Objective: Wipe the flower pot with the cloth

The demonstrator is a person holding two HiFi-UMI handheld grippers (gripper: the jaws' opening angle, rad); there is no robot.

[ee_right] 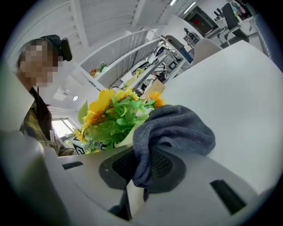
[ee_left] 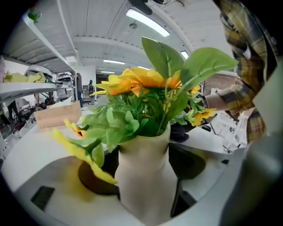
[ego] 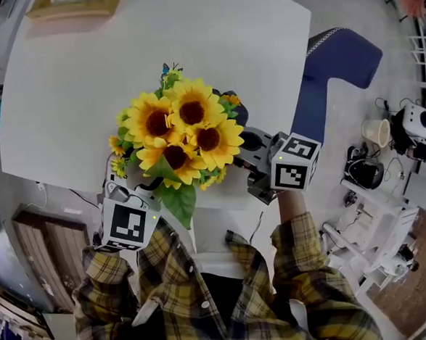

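A bunch of artificial sunflowers (ego: 178, 135) fills a cream flower pot (ee_left: 146, 176) near the front edge of the white table (ego: 154, 53). In the head view the blooms hide the pot. My left gripper (ego: 132, 187) reaches in from the lower left, and in the left gripper view (ee_left: 143, 174) its jaws stand wide with the pot between them, open. My right gripper (ego: 246, 146) comes from the right, shut on a grey cloth (ee_right: 174, 130) that drapes over its jaws (ee_right: 141, 165) close to the flowers (ee_right: 112, 117). The cloth (ego: 240, 116) shows dark at the bunch's right side.
A wooden box (ego: 74, 4) sits at the table's far edge. A blue chair (ego: 336, 62) stands off the right side, with equipment on the floor beyond it (ego: 414, 126). The person's plaid sleeves (ego: 299, 261) are right at the front edge.
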